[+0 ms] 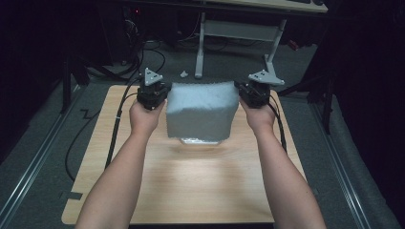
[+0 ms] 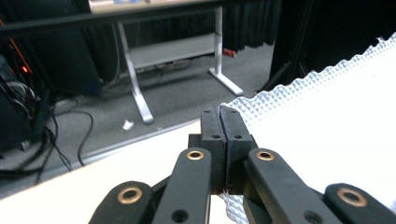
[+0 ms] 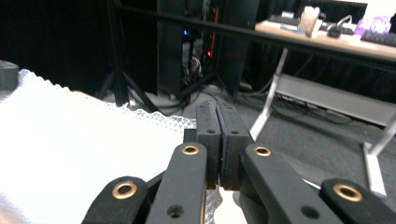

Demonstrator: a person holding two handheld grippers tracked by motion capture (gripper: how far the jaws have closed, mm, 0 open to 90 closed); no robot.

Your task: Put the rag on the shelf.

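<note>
Cloth [image 1: 202,110] stretched above the table [image 1: 191,191], corners clamped in left gripper [image 1: 154,95] and right gripper [image 1: 252,94]; could slip free if tugged unevenly.

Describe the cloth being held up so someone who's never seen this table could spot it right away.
Look at the wooden table and follow the person's forearms to the left gripper and right gripper. Stretched between them, above the table, hangs the cloth. It is pale grey-white with a waffle texture, the one soft thing among black hardware.

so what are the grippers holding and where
Both hold one pale textured cloth: the left gripper is shut on its far left corner, the right gripper on its far right corner.
</note>
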